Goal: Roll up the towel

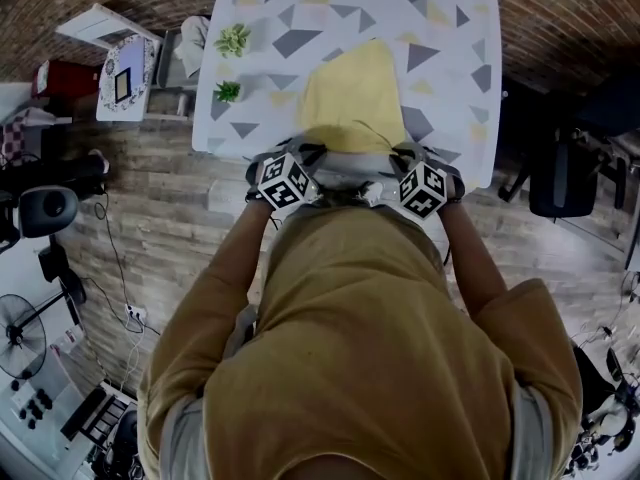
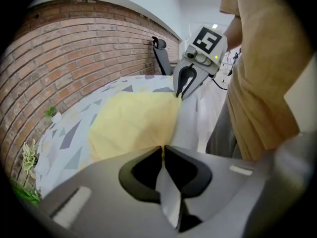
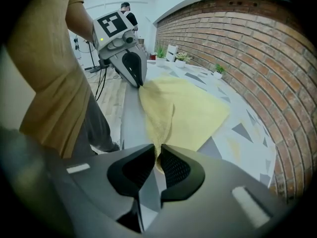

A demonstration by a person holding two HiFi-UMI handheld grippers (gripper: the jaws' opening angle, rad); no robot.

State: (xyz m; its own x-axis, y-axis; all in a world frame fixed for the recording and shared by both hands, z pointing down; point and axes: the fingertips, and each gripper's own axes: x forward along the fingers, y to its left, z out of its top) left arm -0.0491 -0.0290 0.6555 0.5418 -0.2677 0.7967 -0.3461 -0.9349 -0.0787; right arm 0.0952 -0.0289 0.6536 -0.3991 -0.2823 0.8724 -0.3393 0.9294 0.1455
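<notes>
A yellow towel lies flat on the table, which wears a white cloth printed with grey and yellow triangles. Both grippers sit at the table's near edge, one at each near corner of the towel. My left gripper is shut on the left corner; in its own view the jaws meet at the towel's edge. My right gripper pinches the right corner, and yellow cloth shows between its jaws. Each gripper appears in the other's view: the right gripper and the left gripper.
Two small potted plants stand on the table's left side. A brick wall runs behind the table. A dark chair stands to the right and a white cart to the left. Cables and gear lie on the floor.
</notes>
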